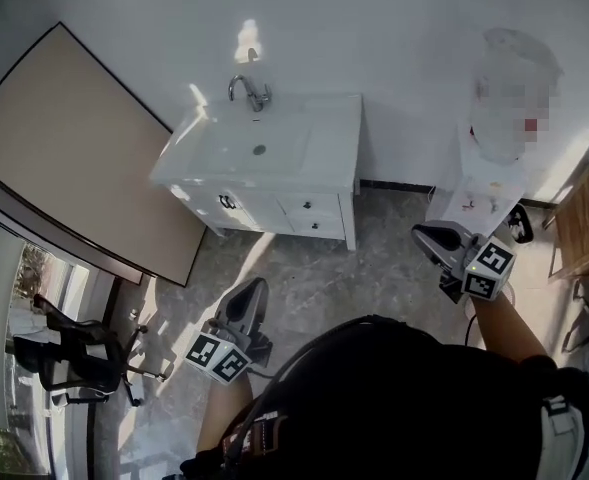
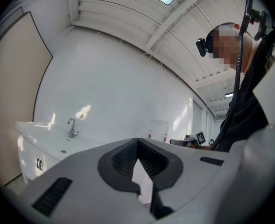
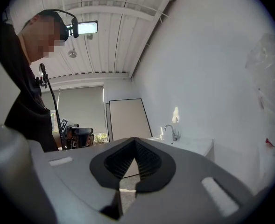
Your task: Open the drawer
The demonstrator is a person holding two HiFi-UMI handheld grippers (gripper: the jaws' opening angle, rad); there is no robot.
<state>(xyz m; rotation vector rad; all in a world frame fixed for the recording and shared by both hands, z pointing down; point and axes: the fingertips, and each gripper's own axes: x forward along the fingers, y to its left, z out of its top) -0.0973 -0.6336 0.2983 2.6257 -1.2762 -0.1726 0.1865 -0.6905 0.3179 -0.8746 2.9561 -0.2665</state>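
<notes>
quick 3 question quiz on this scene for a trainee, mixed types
1. True or false: the left gripper is gripping a drawer handle.
2. Where does the faucet stand on the sink? A) at the back edge B) at the front edge C) at the right end
3. Fill in: the right gripper has its jaws ____ (open or shut).

Key
1. False: it is well short of the sink, jaws shut on nothing.
2. A
3. shut
</notes>
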